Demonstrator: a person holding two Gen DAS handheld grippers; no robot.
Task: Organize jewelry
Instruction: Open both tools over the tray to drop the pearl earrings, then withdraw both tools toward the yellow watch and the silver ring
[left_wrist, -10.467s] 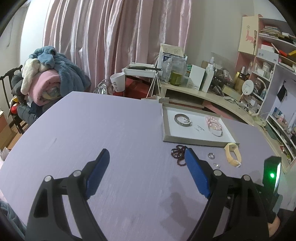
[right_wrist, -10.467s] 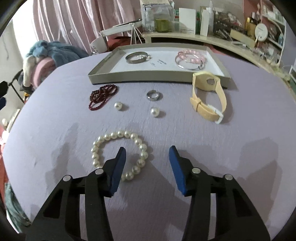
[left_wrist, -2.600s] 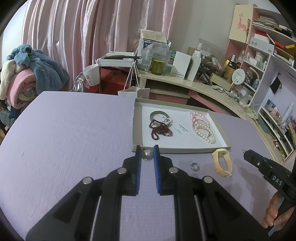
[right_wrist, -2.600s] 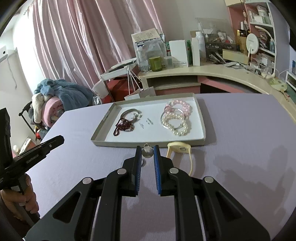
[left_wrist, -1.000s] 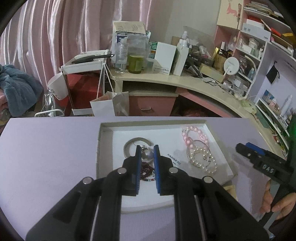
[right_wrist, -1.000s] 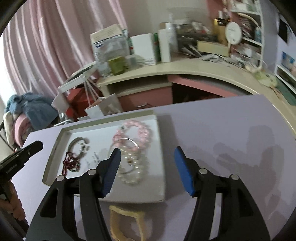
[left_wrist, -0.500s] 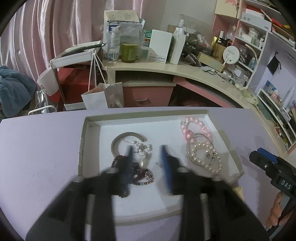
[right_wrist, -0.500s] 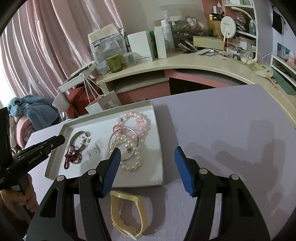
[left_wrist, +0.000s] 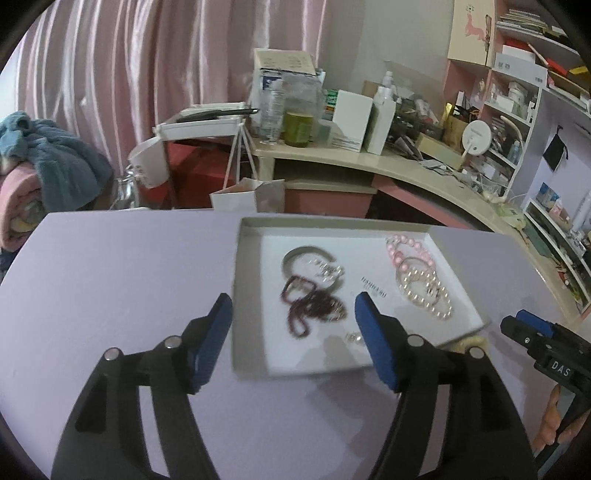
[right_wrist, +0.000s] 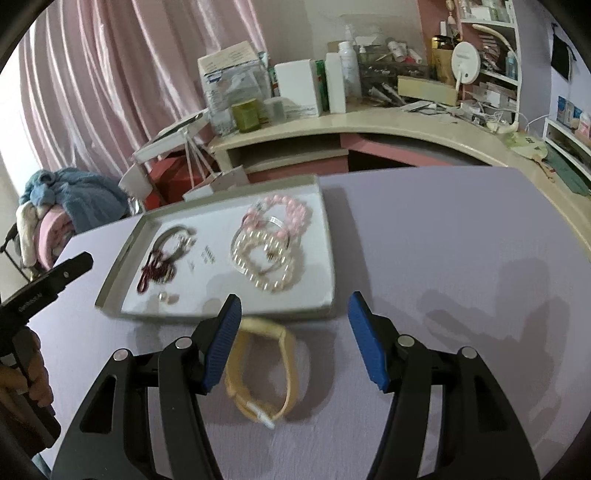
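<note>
A grey tray (left_wrist: 251, 225) (right_wrist: 328, 258) lies on the purple table. In it are a silver bangle (left_wrist: 295, 254), a dark red bead strand (left_wrist: 306, 306) (right_wrist: 153, 271), pink beads (left_wrist: 402, 247) (right_wrist: 291, 208), a white pearl bracelet (left_wrist: 428, 291) (right_wrist: 266, 269) and small pearls (left_wrist: 352, 336) (right_wrist: 168, 297). A yellow watch (right_wrist: 258, 373) lies on the table in front of the tray. My left gripper (left_wrist: 293, 332) is open and empty over the tray's near edge. My right gripper (right_wrist: 295, 336) is open and empty, just above the watch.
A cluttered beige desk (right_wrist: 369, 125) with boxes and bottles curves behind the table. Shelves (left_wrist: 535, 110) stand at the right. A pile of blankets (left_wrist: 37, 166) lies at the left. The right gripper's body (left_wrist: 546, 354) shows at the right of the left wrist view.
My left gripper has opened and let go a pearl into the tray, then drawn back. My right gripper has come lower and closer to the yellow watch.
</note>
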